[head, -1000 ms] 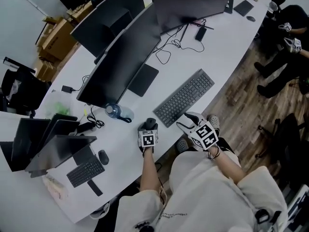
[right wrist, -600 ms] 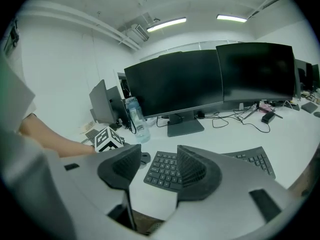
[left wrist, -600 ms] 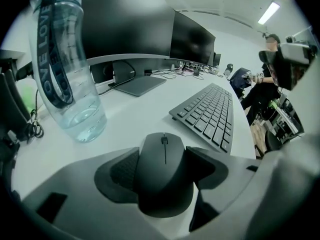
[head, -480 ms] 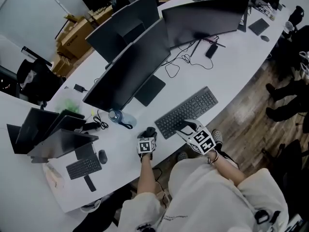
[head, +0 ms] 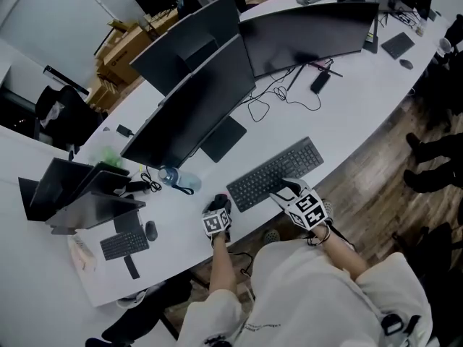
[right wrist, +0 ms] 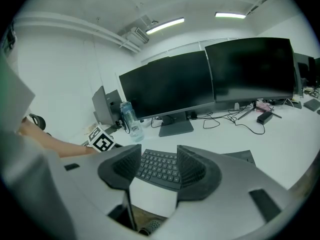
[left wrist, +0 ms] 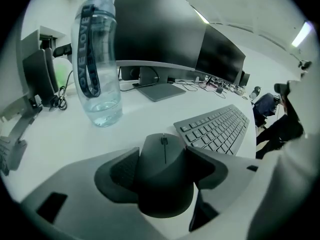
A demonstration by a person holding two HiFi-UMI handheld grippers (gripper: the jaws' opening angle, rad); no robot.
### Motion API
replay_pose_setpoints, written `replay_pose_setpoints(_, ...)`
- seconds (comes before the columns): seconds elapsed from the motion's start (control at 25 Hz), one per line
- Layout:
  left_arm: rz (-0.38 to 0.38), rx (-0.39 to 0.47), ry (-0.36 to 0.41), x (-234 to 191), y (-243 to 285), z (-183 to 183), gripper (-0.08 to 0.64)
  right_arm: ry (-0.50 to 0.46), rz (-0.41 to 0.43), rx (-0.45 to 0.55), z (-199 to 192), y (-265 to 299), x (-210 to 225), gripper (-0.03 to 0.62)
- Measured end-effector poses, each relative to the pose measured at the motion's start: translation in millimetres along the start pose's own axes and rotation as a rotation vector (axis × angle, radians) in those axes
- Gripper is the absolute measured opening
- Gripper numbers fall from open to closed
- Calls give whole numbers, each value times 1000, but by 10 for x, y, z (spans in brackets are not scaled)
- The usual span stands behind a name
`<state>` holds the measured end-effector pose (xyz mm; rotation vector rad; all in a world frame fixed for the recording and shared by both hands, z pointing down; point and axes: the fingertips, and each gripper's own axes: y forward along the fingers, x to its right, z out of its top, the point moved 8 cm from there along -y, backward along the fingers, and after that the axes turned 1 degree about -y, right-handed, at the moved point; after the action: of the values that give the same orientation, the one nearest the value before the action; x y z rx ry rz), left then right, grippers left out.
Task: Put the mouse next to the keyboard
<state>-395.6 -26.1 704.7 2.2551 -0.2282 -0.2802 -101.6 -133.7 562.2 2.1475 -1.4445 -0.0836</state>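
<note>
— What carries it all?
— A long, curved white desk (head: pixel 347 114), with two big dark monitors (head: pixel 195 114) standing along its middle.
— And the keyboard?
— The keyboard (head: pixel 275 173) lies slantwise near the desk's front edge, in front of the monitors. A clear water bottle (left wrist: pixel 97 59) stands upright off its left end, further back from the edge.
— Where is the mouse?
— The mouse (left wrist: pixel 165 184) is close to the front edge, just beside the keyboard's left end but apart from it, with the bottle beyond. I cannot tell whether it touches the desk.
— What has hold of it?
— The left gripper (left wrist: pixel 162 156). Both jaws press against the mouse's sides, clamped on it.
— And the other?
— The right gripper (right wrist: pixel 159 166) hangs at the front edge, just before the keyboard, its jaws spread wide and holding nothing.
</note>
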Motion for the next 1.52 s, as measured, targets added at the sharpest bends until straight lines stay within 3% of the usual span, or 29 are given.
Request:
replay_pose_setpoints(0.4,70,93,-41,528,-161,242,299,-73,16,-21,-61,-110,366,222)
replay_pose_setpoints(0.68,72,157,-98,976,-146,307,299,-109,48,-28,-20,-155,566,216)
replay_pose_setpoints(0.96,57,177,-85,1381,-74,424,299,-153,68,-30,35,-239,761,207)
replay_pose_setpoints(1.2,24,185,-76,1698,34,548,299,-156,54,-51,19,-321,975,152)
replay_pose_setpoints(1.44,-36,180,-9,2044,151,681,299,-88,51,-29,-69,-451,1132,6)
replay_pose_setpoints(1.52,-62,178,17,2150,212,737,299,-70,56,-17,-80,-480,1171,5)
